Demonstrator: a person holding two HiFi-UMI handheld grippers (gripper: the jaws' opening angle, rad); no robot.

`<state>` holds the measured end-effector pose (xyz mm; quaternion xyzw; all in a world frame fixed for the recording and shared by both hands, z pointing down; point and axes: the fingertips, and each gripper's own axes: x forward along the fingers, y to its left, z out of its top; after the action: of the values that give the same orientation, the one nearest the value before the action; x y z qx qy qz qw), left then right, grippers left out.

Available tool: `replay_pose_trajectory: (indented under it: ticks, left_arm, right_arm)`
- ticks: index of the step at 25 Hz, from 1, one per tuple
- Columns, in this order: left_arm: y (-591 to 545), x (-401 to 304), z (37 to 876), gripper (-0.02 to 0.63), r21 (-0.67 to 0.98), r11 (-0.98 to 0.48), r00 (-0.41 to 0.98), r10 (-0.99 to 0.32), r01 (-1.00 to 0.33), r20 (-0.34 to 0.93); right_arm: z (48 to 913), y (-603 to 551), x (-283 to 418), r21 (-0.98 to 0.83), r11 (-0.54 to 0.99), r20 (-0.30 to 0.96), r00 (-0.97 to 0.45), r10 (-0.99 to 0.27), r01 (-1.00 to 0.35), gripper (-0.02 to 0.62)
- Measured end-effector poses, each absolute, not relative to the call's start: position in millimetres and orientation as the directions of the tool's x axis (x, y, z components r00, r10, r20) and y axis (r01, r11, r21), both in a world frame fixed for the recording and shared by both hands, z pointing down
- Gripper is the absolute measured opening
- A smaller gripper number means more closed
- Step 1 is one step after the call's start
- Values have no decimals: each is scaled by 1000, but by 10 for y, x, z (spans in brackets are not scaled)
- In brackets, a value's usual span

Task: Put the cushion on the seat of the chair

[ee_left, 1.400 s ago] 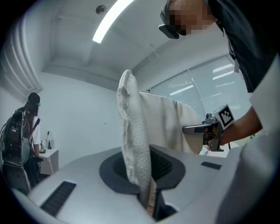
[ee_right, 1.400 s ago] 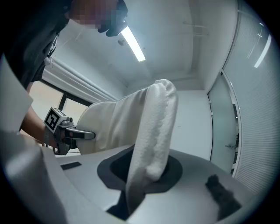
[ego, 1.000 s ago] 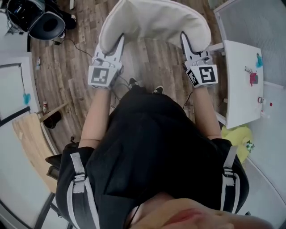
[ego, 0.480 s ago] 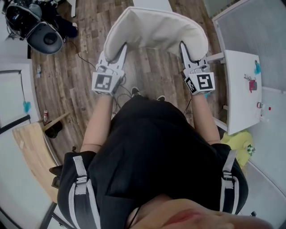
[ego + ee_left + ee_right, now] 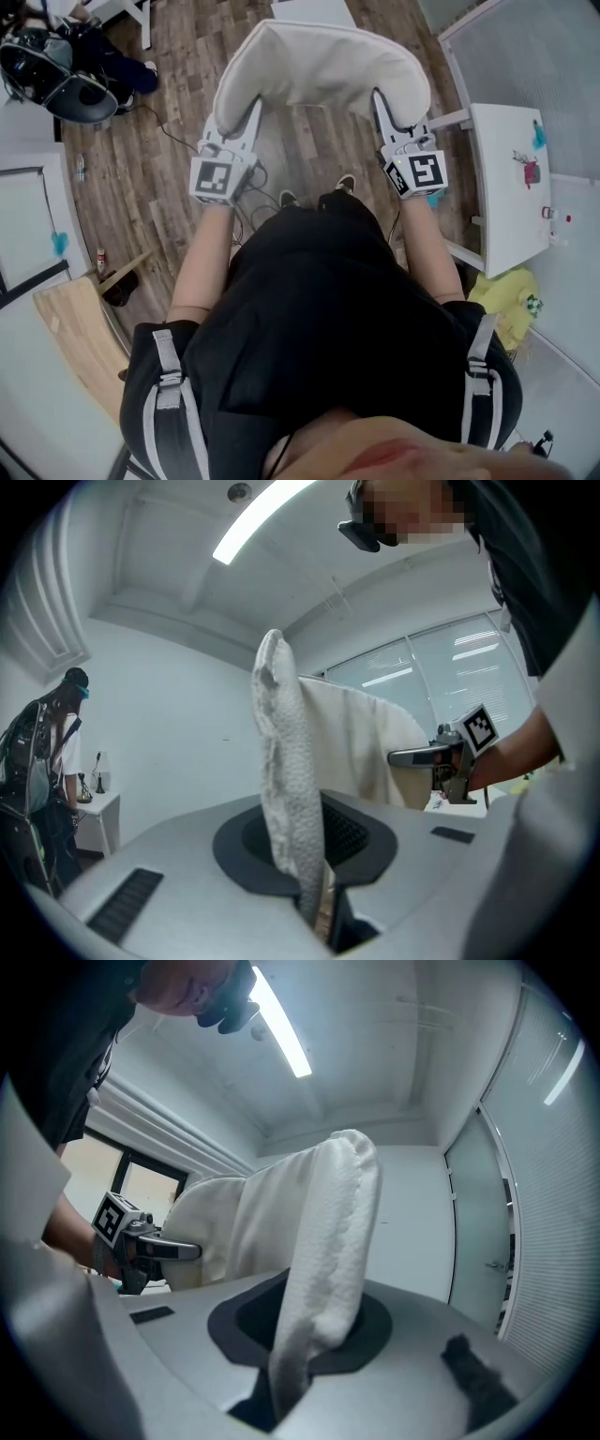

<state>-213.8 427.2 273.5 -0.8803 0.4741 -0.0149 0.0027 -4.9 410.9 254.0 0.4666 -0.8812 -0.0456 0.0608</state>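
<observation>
A white fleecy cushion (image 5: 323,66) hangs above the wooden floor, stretched between my two grippers. My left gripper (image 5: 251,108) is shut on its left edge and my right gripper (image 5: 380,101) on its right edge. In the left gripper view the cushion (image 5: 286,780) rises out of the pinched jaws (image 5: 314,911), with the right gripper (image 5: 441,757) beyond it. The right gripper view mirrors this: the cushion (image 5: 323,1260) is clamped in the jaws (image 5: 281,1391), and the left gripper (image 5: 141,1241) is beyond. A white flat piece (image 5: 314,11) shows past the cushion; I cannot tell if it is the chair.
A white table (image 5: 502,187) with small items stands close on the right, a yellow object (image 5: 506,300) below it. Dark equipment (image 5: 56,80) sits at the far left on the floor. A wooden board (image 5: 80,337) leans at the lower left. A person (image 5: 47,752) stands to the left.
Both grippers and the cushion have moved forward together, still gripped the same way. The white flat piece at the top edge has come further into view.
</observation>
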Motion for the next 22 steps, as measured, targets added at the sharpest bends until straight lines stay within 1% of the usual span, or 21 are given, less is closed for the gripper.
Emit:
replay_pose_trajectory:
  ticks: [7,15,22]
  left_arm:
    - [3976,-2019,2780,51,-25,-550,549,-835,-835,33]
    - [3363,-1760,2772,51,-38,-524,522,-852,-851,47]
    - [2761,-1374,2779,51,-43,-499,497,-866,-865,56]
  right_arm:
    - [2622,3785,89,117,561,60,-558,-828,-819,52]
    - [2666,3091,346,107,579,58,-576,-816,-809,52]
    - [2682,2443,717,98,605,57,-602,-796,-790,52]
